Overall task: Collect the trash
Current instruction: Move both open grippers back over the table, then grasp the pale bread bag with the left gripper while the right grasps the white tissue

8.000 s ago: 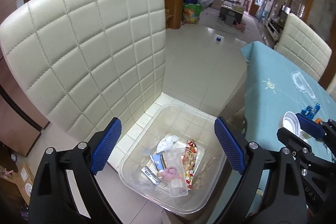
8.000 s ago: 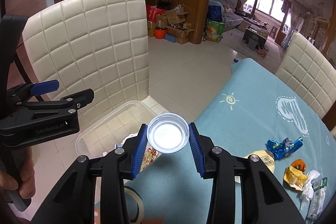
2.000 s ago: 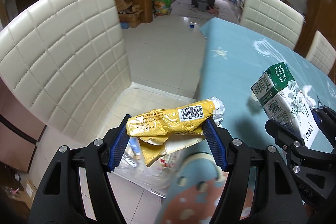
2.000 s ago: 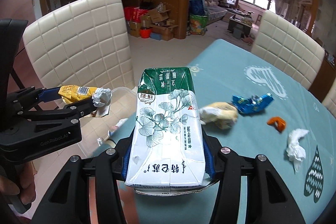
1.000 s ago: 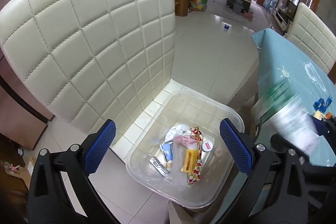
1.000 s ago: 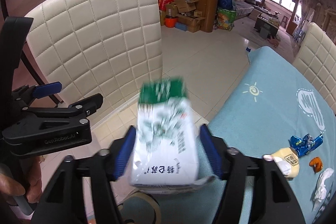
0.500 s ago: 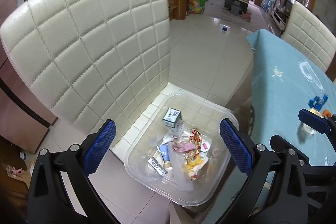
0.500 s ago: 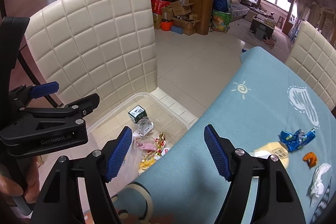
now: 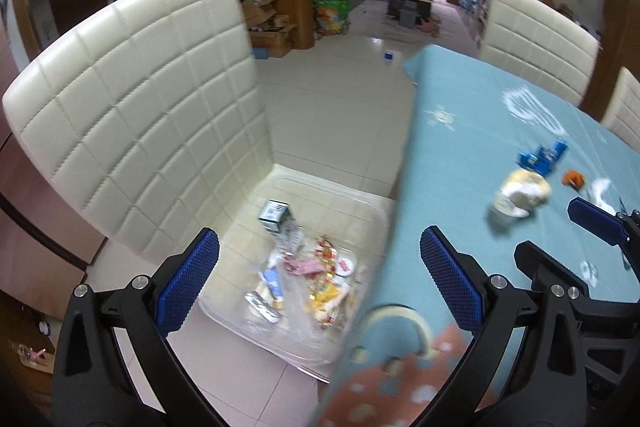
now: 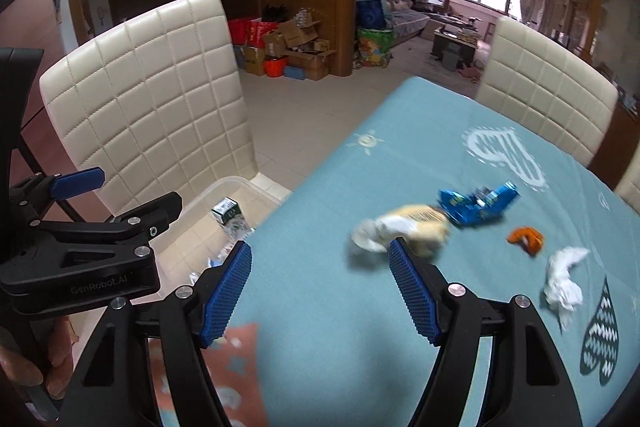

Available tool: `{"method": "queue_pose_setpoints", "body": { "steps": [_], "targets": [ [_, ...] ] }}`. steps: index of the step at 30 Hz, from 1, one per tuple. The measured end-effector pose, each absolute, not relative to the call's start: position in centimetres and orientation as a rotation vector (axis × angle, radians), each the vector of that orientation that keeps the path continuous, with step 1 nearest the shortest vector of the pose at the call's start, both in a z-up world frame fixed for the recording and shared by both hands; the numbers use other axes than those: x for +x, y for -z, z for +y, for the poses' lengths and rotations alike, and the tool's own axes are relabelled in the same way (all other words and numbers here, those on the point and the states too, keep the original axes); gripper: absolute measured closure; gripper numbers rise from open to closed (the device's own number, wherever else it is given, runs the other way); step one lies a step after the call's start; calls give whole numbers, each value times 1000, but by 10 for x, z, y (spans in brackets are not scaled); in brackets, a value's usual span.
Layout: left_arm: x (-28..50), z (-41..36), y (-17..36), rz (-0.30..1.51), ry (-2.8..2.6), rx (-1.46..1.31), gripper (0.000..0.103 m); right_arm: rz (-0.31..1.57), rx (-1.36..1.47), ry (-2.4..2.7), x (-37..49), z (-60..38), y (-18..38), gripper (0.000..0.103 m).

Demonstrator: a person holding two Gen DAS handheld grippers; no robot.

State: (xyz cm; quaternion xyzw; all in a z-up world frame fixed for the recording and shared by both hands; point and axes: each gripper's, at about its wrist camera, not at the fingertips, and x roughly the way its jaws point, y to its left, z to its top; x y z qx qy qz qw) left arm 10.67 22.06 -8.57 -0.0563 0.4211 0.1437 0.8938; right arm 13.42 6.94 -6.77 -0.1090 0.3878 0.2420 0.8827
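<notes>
Your left hand-held gripper (image 9: 320,267) and right hand-held gripper (image 10: 320,285) both stood released and empty at the bench (image 10: 320,307) edge, the bin (image 9: 360,203) below left beside the chair (image 9: 140,115), with wrappers (image 10: 472,207) ahead on open cloth.

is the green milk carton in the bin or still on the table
In the bin: the green milk carton stands inside the clear bin on the floor, among wrappers, beside the table.

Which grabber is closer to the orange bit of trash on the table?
Right. The right gripper hangs open over the tablecloth, with the orange scrap just ahead to its right. The left gripper, also open, sits farther away at the table's edge, above the bin.
</notes>
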Motion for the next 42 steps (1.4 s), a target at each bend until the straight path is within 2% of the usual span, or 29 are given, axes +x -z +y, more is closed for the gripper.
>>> {"method": "queue_pose_setpoints", "body": {
  "steps": [13,20,42],
  "targets": [
    [137,100,94,909,-114,-31,4,849,-140,-288,137,-65,75,34],
    [164,64,98,917,-71,3,4,864,-88,-205,155,-114,81,34],
    [253,69,144,988,-83,15,4,904,-32,-128,244,-137,124,34]
  ]
}}
